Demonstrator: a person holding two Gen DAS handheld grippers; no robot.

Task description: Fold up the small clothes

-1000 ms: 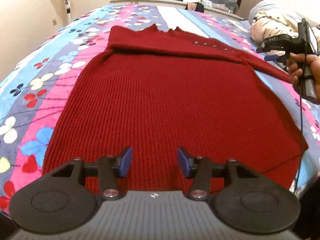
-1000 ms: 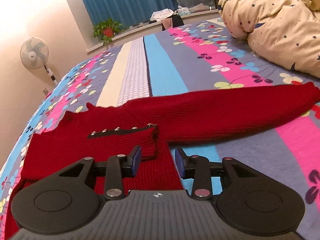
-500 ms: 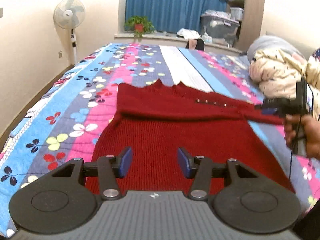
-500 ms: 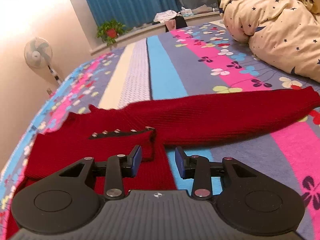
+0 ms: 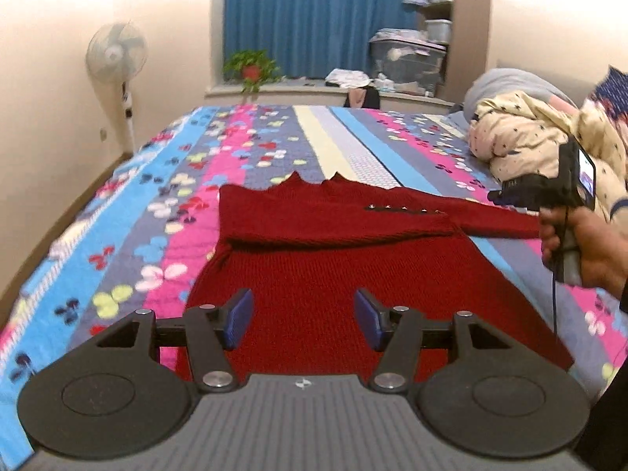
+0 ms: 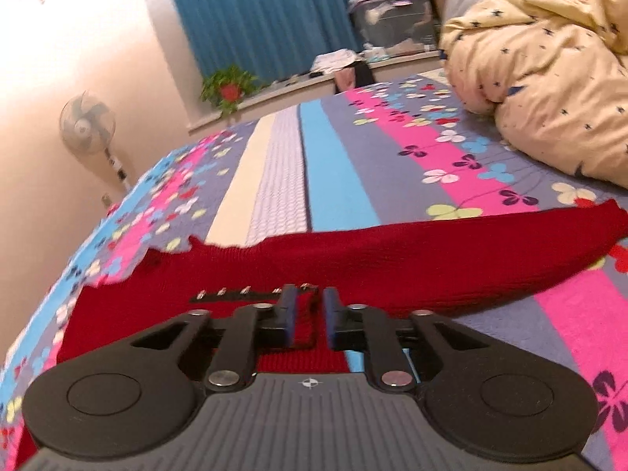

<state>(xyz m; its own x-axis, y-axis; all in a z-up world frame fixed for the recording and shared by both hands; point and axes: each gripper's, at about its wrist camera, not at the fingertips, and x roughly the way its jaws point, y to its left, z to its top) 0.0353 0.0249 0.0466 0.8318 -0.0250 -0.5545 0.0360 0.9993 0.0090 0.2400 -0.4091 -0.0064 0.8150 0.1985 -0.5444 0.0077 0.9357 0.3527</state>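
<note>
Knit wool, printed cotton, matt plastic

The red sweater [image 5: 333,271] is a coarse ribbed knit, matt, with a row of small shiny metal studs [image 5: 396,208] near its shoulder. The bedspread [image 5: 165,204] under it is smooth printed cloth; the cream duvet [image 6: 549,90] is soft, crumpled fabric. The left gripper [image 5: 302,318] is matt black plastic with bright metal pivot pins and blue rubbery pads [image 5: 239,316]; its ribbed grey housing looks dull.

A bed [image 5: 274,149] under a striped, flower-printed cover fills the room, with cream walls [image 5: 51,90], a standing fan [image 5: 116,55] at ten o'clock, a blue curtain [image 5: 314,15] and a potted plant [image 5: 251,68] on the ledge at twelve, and a bunched star-print duvet [image 5: 522,137] at two.
</note>
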